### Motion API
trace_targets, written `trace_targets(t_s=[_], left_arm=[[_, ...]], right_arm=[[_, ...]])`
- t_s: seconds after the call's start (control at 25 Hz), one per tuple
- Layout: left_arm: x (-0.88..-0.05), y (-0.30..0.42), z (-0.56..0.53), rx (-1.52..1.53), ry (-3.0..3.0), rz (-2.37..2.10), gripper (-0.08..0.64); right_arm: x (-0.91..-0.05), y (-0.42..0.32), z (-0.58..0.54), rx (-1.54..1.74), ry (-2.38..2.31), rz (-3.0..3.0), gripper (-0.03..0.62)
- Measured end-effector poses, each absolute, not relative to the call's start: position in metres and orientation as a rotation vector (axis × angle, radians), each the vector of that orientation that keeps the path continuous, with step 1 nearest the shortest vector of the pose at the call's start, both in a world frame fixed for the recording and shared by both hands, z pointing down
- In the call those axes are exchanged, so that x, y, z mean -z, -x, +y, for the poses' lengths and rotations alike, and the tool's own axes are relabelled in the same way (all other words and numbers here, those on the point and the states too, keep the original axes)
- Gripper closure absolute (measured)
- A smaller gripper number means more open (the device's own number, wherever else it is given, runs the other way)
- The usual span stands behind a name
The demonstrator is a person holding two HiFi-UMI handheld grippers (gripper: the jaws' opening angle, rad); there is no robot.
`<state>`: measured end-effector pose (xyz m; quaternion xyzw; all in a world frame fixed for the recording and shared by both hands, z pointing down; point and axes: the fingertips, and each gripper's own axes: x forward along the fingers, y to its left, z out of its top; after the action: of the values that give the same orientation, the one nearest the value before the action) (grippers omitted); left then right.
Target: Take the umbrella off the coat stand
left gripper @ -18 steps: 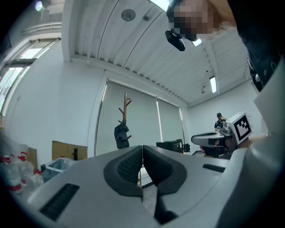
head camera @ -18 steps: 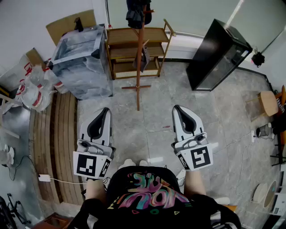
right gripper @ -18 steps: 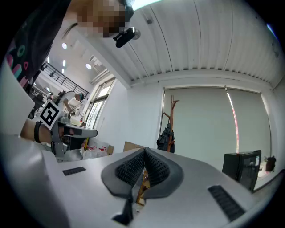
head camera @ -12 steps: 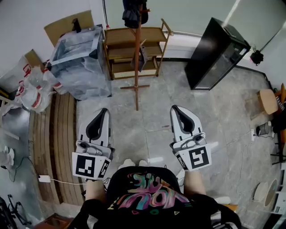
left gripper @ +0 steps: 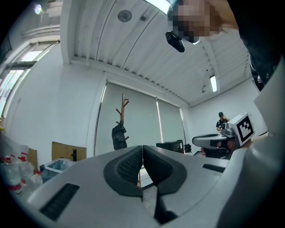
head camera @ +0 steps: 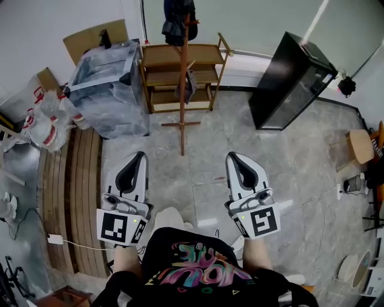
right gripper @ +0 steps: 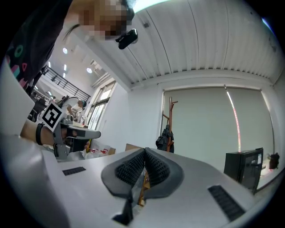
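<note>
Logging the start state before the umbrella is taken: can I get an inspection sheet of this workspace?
Surface: grey tiled floor, wooden slats at left.
Job's things: coat stand upright; dark umbrella hangs near its top.
Clutter: wooden shelf, plastic-wrapped box, bags, black cabinet.
Grippers: left gripper and right gripper shut, empty, short of the stand.
Cables: white cable with adapter on the slats.
Surroundings: white walls, a stool at right.

Left tongs (head camera: 135, 160) and right tongs (head camera: 234, 159) closed, empty, level
</note>
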<state>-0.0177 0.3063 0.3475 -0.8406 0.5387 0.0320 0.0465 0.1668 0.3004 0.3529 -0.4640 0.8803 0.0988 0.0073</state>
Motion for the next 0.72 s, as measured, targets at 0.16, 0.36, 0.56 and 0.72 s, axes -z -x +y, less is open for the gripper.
trace_targets(t_s=[0.16, 0.36, 0.56, 0.72], left_arm=[[-0.347, 0.015, 0.295, -0.104, 2.564, 1.639, 0.535], [-0.347, 0.020, 0.267, -0.113, 2.553, 1.628, 0.535], [-0.347, 0.045, 0.209, -0.130, 2.557, 1.599, 0.535], [-0.336, 0.066, 0.151, -0.138, 2.564, 1.565, 0.535]], right_arm=[[-0.355, -0.171, 0.290, -0.298, 1.453, 2.736, 0.588], [-0.361, -0.165, 0.260, -0.292, 1.446, 2.735, 0.588], [-0.362, -0.135, 0.206, -0.304, 1.443, 2.724, 0.588], [-0.353, -0.108, 0.150, -0.332, 1.456, 2.725, 0.588]])
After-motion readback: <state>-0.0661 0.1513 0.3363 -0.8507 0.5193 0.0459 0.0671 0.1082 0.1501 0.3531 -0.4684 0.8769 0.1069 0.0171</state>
